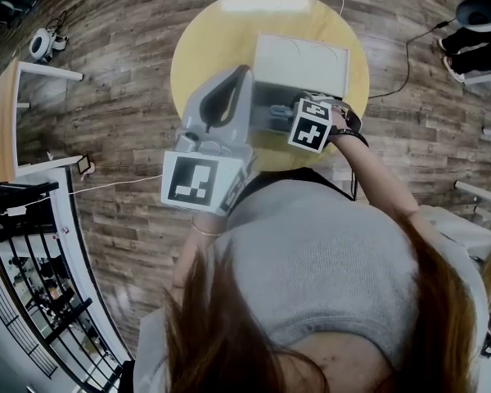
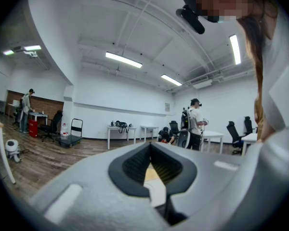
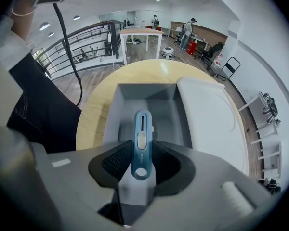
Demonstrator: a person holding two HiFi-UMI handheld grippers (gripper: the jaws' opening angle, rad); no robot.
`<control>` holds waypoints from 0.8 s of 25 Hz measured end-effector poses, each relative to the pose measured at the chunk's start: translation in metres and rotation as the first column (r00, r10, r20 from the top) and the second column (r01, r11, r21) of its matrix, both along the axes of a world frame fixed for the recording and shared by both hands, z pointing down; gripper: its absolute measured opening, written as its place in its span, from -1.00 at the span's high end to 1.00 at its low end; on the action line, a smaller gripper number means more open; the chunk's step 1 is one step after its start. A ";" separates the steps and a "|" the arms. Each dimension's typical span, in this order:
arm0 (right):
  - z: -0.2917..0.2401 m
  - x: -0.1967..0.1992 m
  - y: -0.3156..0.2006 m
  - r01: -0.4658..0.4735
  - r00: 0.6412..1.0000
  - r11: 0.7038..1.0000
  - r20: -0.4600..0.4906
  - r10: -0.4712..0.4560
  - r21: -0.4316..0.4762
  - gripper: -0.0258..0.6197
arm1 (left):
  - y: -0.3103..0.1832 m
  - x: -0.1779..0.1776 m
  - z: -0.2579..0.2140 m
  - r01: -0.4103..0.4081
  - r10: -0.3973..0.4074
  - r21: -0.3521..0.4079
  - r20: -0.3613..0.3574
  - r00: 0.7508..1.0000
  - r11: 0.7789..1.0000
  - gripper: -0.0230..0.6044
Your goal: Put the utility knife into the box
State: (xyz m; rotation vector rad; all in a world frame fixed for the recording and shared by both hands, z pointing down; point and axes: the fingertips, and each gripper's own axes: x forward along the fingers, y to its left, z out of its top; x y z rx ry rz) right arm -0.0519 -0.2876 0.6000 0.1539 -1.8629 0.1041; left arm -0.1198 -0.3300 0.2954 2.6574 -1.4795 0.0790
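A blue utility knife (image 3: 141, 141) stands between the pads of my right gripper (image 3: 141, 154), which is shut on it. The knife's tip points into the open grey box (image 3: 113, 115) just below, above the box's floor. The box's white lid (image 3: 209, 119) lies open to the right. In the head view the right gripper (image 1: 280, 115) hovers over the grey box (image 1: 266, 105), and the knife is hidden there. My left gripper (image 1: 242, 72) is held up near my chest, away from the box, its jaws shut with nothing between them (image 2: 151, 144).
The box rests on a small round yellow table (image 1: 198, 51) standing on a wood-plank floor. A dark cable (image 3: 67, 42) hangs at the left of the right gripper view. A railing (image 1: 33, 301) and white desks stand farther off, with people in the room beyond.
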 end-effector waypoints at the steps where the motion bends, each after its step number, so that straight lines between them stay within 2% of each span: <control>1: 0.002 0.001 0.000 -0.001 1.000 1.000 -0.005 0.000 0.000 0.51 | 0.000 0.000 0.000 0.001 -0.001 0.000 0.000 1.000 1.000 0.94; 20: 0.030 0.002 0.001 -0.001 0.999 0.999 -0.038 0.000 -0.038 0.51 | 0.006 -0.004 0.002 0.031 -0.031 -0.005 0.007 0.999 1.000 0.94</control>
